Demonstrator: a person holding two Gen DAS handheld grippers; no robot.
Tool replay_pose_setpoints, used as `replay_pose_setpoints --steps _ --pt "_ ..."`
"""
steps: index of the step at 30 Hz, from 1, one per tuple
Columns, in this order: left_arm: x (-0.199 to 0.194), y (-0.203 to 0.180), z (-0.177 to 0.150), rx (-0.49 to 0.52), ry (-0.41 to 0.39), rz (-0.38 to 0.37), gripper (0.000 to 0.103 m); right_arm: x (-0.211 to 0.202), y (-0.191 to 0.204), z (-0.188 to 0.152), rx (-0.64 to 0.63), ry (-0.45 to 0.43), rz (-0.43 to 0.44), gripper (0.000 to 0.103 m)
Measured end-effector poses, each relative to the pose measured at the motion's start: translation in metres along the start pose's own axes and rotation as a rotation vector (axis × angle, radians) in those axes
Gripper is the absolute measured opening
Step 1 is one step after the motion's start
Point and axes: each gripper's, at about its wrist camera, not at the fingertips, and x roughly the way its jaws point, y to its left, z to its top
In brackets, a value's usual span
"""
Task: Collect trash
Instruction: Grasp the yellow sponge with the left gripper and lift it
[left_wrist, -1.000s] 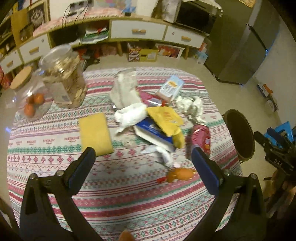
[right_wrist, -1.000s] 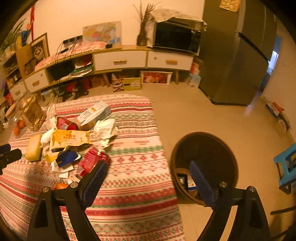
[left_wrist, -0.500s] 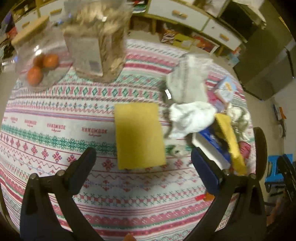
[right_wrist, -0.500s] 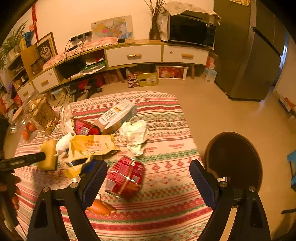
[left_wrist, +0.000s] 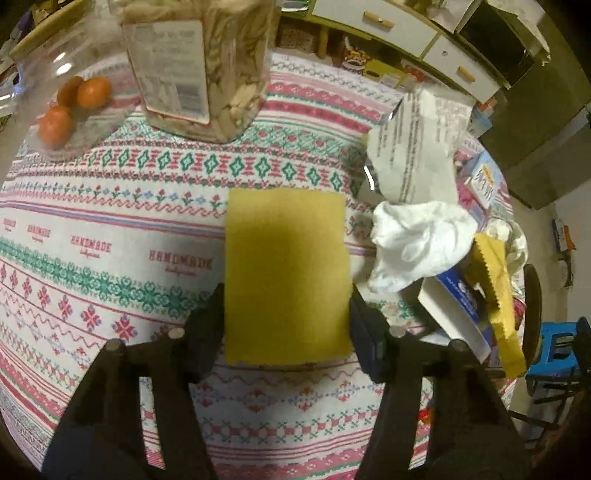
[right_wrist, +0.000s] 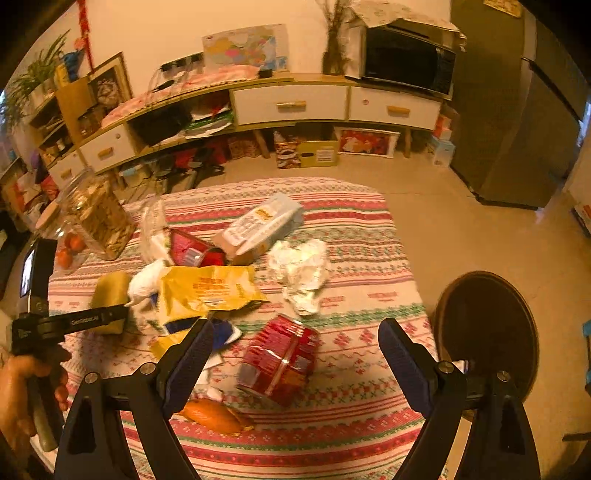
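Left wrist view: left gripper (left_wrist: 286, 317) w/ jaws just closed in on yellow sponge (left_wrist: 286, 273), one finger at each long edge, touching it; sponge lies flat on patterned tablecloth (left_wrist: 110, 236). Right of it: crumpled white tissue (left_wrist: 419, 245), printed clear wrapper (left_wrist: 413, 155), blue-white box (left_wrist: 452, 310), yellow bag (left_wrist: 496, 291). Far left: jar of nuts (left_wrist: 199, 66), glass jar w/ oranges (left_wrist: 62, 107).

Right wrist view: right gripper (right_wrist: 295, 358) jaws wide apart, nothing btwn them, above crushed red can (right_wrist: 280, 360). Orange peel (right_wrist: 214, 415) near left finger. Crumpled foil (right_wrist: 301, 273), carton (right_wrist: 258, 225), yellow bag farther. Brown bin (right_wrist: 487, 328) on floor right of table. Person's hand (right_wrist: 22, 391) holds left gripper at far left.
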Motion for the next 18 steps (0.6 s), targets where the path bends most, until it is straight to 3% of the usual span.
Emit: replay_pose_setpoints --steps 9,18 --pt "-0.032 -0.001 -0.005 0.07 -0.059 -0.02 0.061 0.019 0.052 0.003 -0.082 0.011 0.084 0.091" --pt "-0.043 0.008 -0.016 0.165 -0.074 0.057 0.061 0.049 0.097 0.004 -0.146 0.04 0.121 0.065"
